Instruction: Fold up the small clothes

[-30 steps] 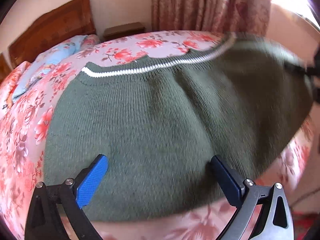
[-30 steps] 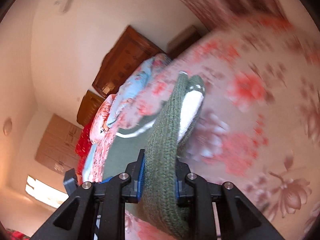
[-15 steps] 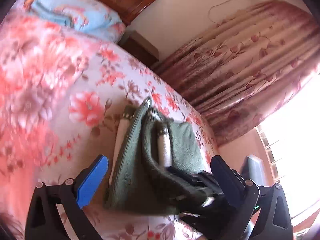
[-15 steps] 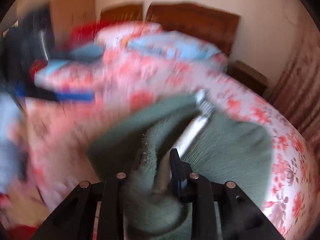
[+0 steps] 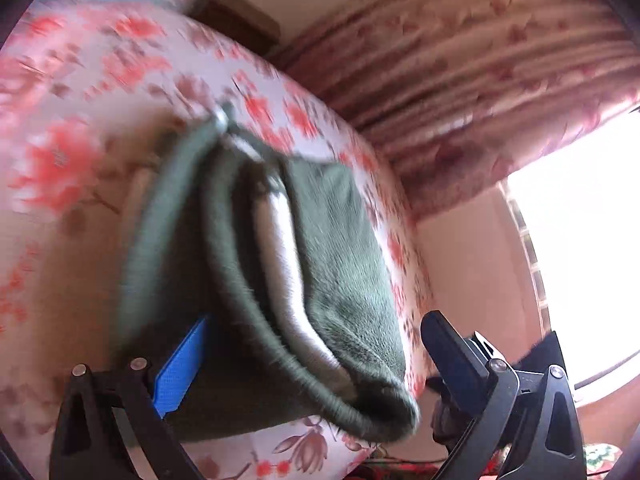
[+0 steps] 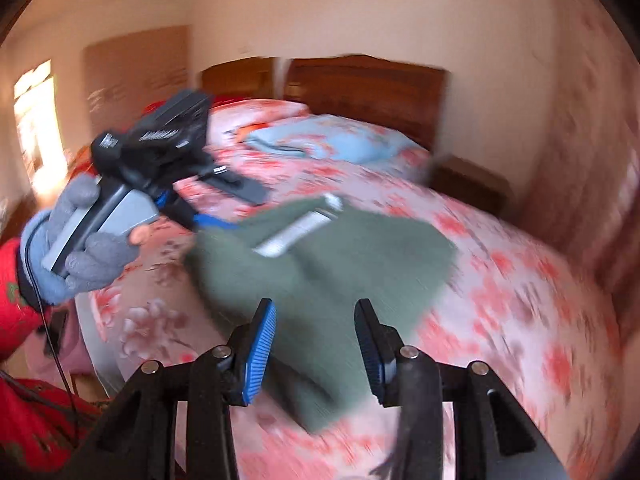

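A dark green knitted sweater (image 6: 320, 264) with a white stripe lies folded in layers on the flowery bed (image 6: 500, 280). My right gripper (image 6: 316, 350) hovers over its near end; its jaws are opening and the blue pads stand clear of the cloth. In the left wrist view the folded sweater (image 5: 332, 248) fills the middle, and my left gripper (image 5: 316, 360) stands wide open astride its near end, one blue pad half hidden behind the fold. A gloved hand (image 6: 80, 236) holds the left gripper (image 6: 228, 204) at the sweater's far left edge.
A light blue pillow (image 6: 328, 140) lies by the wooden headboard (image 6: 360, 84), with a nightstand (image 6: 464, 184) beside it. Flowered curtains (image 5: 480, 80) and a bright window (image 5: 580, 220) stand past the bed's edge. A red sleeve (image 6: 16, 300) shows at the left.
The right gripper was shut on a doubled edge of the sweater, swung it over and let go. The sweater went from spread flat to folded. Both views rolled sharply.
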Available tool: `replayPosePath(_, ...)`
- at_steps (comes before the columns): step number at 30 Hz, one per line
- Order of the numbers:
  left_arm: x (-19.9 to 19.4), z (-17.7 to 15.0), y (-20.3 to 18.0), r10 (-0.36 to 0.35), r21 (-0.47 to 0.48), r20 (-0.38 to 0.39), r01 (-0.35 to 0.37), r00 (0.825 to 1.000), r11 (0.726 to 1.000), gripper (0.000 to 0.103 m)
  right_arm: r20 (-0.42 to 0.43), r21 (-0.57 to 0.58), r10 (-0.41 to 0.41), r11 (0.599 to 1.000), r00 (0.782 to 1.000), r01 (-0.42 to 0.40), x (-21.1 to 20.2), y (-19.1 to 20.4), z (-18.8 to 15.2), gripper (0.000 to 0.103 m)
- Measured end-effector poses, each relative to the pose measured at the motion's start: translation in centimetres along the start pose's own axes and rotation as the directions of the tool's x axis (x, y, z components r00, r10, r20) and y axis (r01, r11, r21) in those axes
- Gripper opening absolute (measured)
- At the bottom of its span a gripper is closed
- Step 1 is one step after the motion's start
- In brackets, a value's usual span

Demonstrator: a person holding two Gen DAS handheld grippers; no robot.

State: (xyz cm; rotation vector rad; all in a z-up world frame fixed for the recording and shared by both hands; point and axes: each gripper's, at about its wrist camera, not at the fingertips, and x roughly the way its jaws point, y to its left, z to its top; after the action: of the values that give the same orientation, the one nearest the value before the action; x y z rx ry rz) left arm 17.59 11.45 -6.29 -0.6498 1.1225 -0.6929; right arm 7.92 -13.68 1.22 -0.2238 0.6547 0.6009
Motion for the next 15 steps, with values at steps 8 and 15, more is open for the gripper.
replayPosePath(8,6.4,1.2,-3.9,0.202,0.184,-0.131,-0.177,0.971,0.967,0.103,-0.122,0.161,0.022,0.987,0.992,-0.002,1.4,-2.7,-4.5,0.042)
replayPosePath(15,6.4,0.4,-5.9,0.402,0.339,-0.089,-0.351,0.911,0.873,0.103,-0.182,0.062,0.006,0.998,0.983,0.006,3.2,0.5,-5.7,0.042)
